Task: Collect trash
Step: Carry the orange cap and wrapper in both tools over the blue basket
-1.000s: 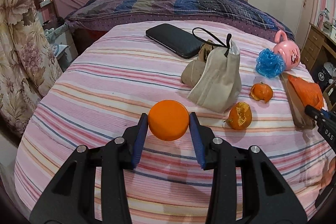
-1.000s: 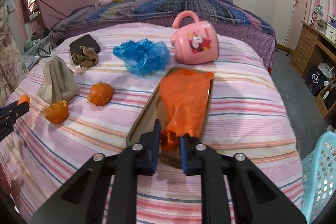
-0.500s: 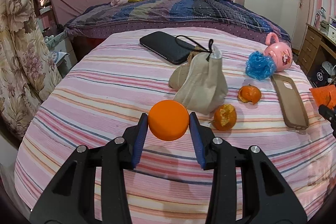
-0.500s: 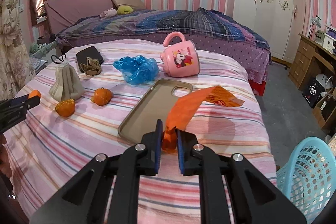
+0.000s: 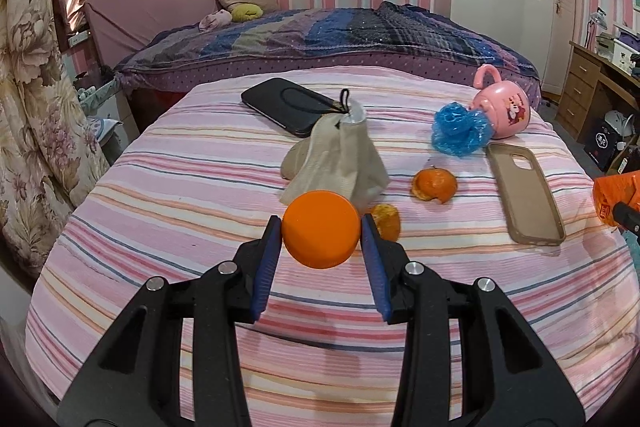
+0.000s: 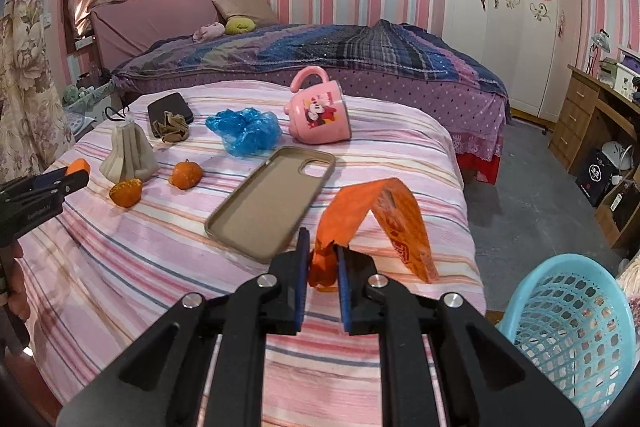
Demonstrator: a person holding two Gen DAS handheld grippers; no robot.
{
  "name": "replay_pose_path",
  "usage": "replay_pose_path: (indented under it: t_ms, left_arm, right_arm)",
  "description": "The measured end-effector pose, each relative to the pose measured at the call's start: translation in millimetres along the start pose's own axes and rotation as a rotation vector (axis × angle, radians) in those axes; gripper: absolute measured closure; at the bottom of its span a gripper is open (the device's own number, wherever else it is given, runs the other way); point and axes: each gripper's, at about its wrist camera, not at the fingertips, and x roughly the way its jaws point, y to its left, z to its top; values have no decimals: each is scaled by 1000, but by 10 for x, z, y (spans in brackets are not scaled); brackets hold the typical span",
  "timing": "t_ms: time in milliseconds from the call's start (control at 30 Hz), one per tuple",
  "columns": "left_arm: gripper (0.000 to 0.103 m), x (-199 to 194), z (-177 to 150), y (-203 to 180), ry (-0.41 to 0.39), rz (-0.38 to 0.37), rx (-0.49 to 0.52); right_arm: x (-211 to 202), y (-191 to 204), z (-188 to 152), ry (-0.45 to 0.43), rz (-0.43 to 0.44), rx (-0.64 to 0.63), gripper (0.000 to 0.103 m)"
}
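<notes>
My left gripper is shut on a round orange cap, held above the striped bed; it also shows at the left edge of the right wrist view as the left gripper. My right gripper is shut on an orange plastic wrapper that hangs off the bed's near right side. The wrapper peeks in at the right edge of the left wrist view. Two orange peels and a crumpled blue plastic bag lie on the bedspread. A light blue mesh basket stands on the floor at lower right.
On the bed lie a tan phone case, a pink mug on its side, a beige cloth pouch, a black phone and a brown sock. A desk and wardrobe stand to the right.
Both grippers drew back and rose a little. The right one lifted the orange wrapper off the phone case and carried it to the right, bringing the blue basket into view.
</notes>
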Motion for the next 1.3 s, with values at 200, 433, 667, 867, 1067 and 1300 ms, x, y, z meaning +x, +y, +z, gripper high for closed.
replay_pose_path:
  t_ms: [200, 433, 667, 867, 1067, 1300]
  left_arm:
    - [64, -28, 17, -93, -14, -14, -5]
    - [64, -58, 12, -272, -19, -32, 18]
    - [64, -243, 30, -632, -57, -79, 57]
    - [64, -445, 49, -1181, -99, -142, 120]
    - [64, -589, -16, -1847, -100, -250, 130]
    - [64, -692, -182, -2636, -77, -354, 187]
  right_arm:
    - [-90, -146, -40, -10, 18, 9, 90]
    - [-253, -416, -89, -34, 25, 30, 90]
    - [-461, -801, -156, -71, -7, 58, 90]
    - [-672, -1299, -270, -100, -59, 132, 90]
    - [-785, -1762, -416, -82, -106, 192, 90]
    - [-776, -2117, -613, -17, -160, 188, 90]
